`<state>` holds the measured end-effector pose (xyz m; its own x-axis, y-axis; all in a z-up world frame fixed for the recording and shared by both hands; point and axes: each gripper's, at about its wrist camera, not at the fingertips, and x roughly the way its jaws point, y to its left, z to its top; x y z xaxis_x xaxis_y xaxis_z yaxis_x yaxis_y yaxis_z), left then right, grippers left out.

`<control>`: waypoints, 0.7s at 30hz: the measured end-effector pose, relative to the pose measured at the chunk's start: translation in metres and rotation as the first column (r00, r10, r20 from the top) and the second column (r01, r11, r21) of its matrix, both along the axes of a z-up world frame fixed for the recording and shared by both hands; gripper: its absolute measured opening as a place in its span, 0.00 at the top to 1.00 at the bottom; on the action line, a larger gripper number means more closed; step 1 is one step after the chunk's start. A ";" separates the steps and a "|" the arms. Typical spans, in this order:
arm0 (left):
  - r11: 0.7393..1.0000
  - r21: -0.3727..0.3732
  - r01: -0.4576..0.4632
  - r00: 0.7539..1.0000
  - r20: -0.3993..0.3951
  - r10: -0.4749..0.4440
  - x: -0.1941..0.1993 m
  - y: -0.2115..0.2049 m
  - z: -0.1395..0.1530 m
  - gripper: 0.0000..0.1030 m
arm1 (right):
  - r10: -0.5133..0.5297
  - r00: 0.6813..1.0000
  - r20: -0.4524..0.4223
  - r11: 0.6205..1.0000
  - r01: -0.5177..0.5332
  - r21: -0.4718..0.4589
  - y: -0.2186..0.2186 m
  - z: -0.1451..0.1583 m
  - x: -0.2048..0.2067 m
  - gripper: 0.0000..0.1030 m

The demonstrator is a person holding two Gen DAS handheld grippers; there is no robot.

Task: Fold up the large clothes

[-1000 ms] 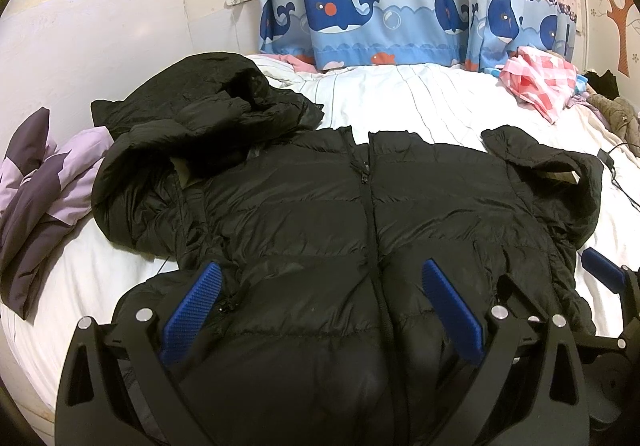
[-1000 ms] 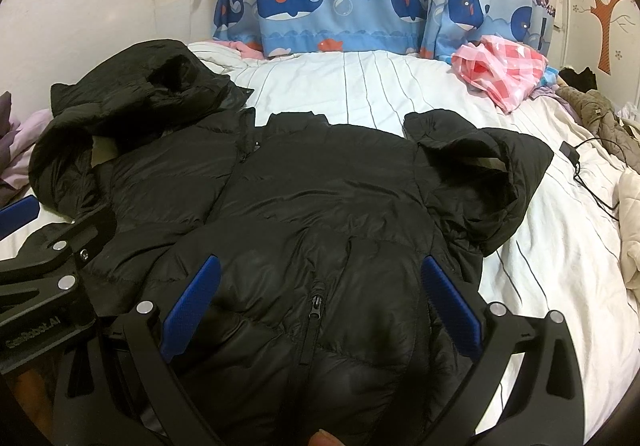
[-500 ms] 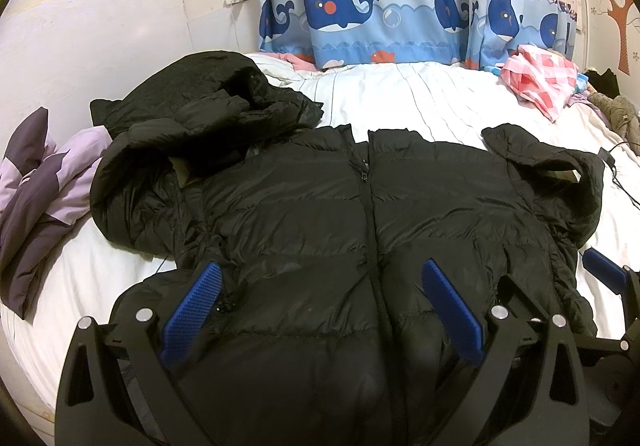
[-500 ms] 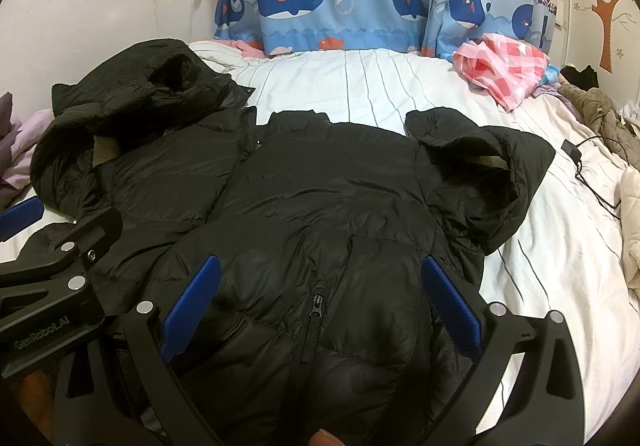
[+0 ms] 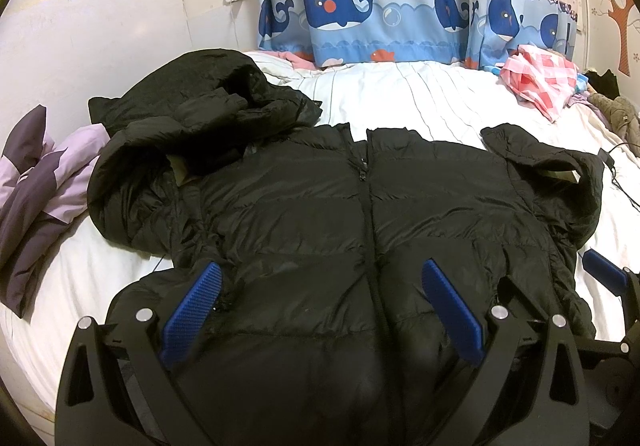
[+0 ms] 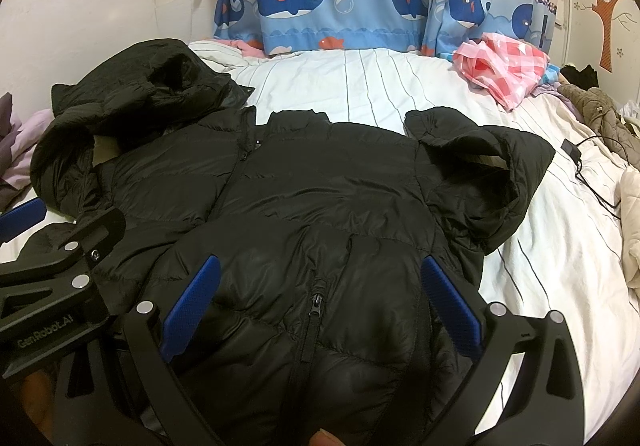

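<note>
Left gripper: jaws wide apart, nothing held, over hem of black quilted puffer jacket. Right gripper: likewise wide, empty, beside it. Jacket lies zipped, front up, on white striped bed; left sleeve bunched, right sleeve bent. No fold made; all folding remains. Left gripper body in right view reads "GenRobot.AI".

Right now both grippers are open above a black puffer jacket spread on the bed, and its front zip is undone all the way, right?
Not quite: the zip is closed up to the collar, as the left wrist view shows. The rest holds: the left gripper and right gripper are open above the black puffer jacket on the bed.
</note>
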<state>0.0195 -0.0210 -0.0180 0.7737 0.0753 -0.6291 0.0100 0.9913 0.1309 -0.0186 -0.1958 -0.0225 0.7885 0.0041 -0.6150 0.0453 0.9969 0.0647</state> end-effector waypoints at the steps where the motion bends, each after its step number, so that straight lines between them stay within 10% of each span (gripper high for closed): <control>1: 1.000 0.000 0.000 1.000 0.000 0.000 0.000 0.000 0.000 0.06 | 0.000 1.000 -0.001 1.000 0.000 0.001 0.000 0.000 0.000 0.06; 21: 1.000 -0.005 -0.001 1.000 -0.012 0.001 0.001 -0.001 -0.003 0.06 | -0.031 0.999 -0.017 0.999 0.030 -0.038 -0.002 -0.009 0.001 0.06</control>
<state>0.0207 -0.0225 -0.0214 0.7661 0.0729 -0.6385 0.0101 0.9921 0.1254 -0.0176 -0.1982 -0.0318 0.7771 -0.0430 -0.6279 0.0765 0.9967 0.0265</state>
